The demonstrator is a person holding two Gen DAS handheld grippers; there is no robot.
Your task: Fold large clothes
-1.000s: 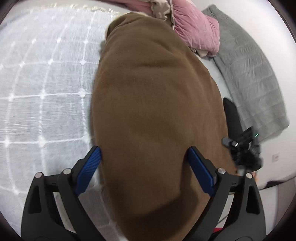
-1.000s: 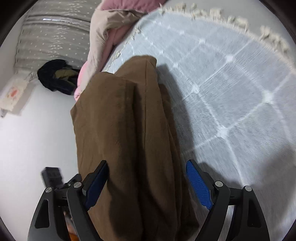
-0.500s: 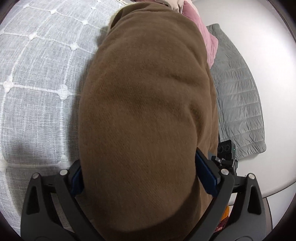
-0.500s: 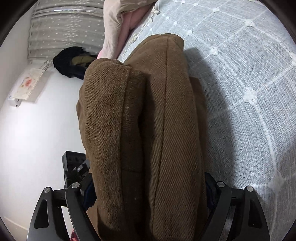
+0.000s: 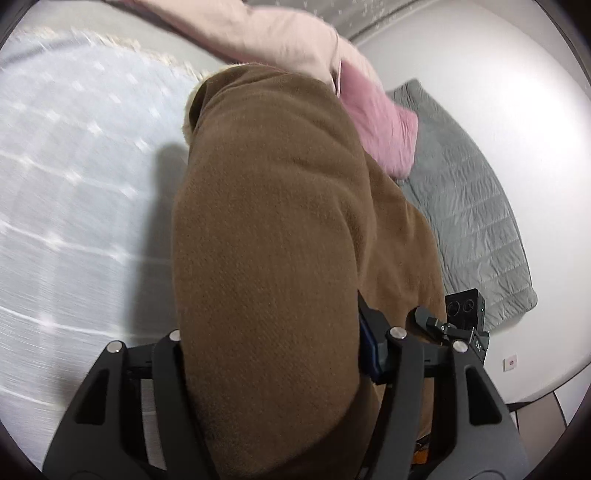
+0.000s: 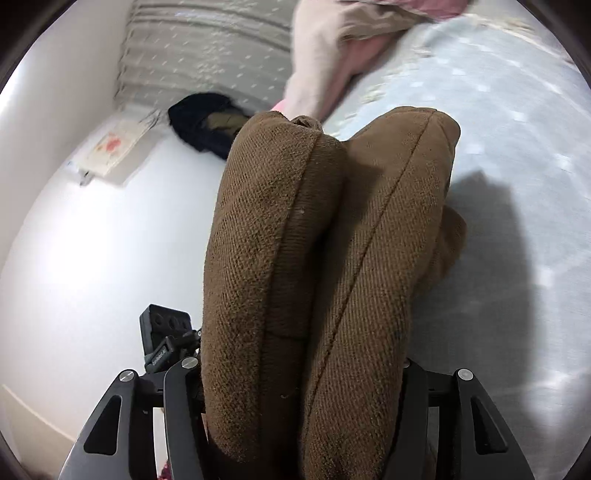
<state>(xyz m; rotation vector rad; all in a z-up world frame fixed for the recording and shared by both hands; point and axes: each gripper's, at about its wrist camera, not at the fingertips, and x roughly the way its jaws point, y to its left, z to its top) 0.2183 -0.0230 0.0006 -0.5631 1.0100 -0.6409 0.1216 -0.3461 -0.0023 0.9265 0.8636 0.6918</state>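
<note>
A thick brown garment (image 5: 269,236) fills the middle of both views, bunched in folds (image 6: 325,258). My left gripper (image 5: 271,354) is shut on one end of it; the cloth bulges between the jaws and hides most of the blue pads. My right gripper (image 6: 303,384) is shut on the other end, its pads hidden by the cloth. The garment hangs lifted above the light blue-grey bedspread (image 5: 74,184), casting a shadow on it (image 6: 480,206).
A pink garment (image 5: 376,125) and a pale beige one (image 5: 266,33) lie at the far end of the bed. A grey quilted mat (image 5: 469,206) lies on the white floor. A dark clothes pile (image 6: 207,122) sits by the curtain (image 6: 207,48).
Both grippers closed from open onto the brown garment and lifted it off the bedspread. The views have pulled back and are motion-blurred.
</note>
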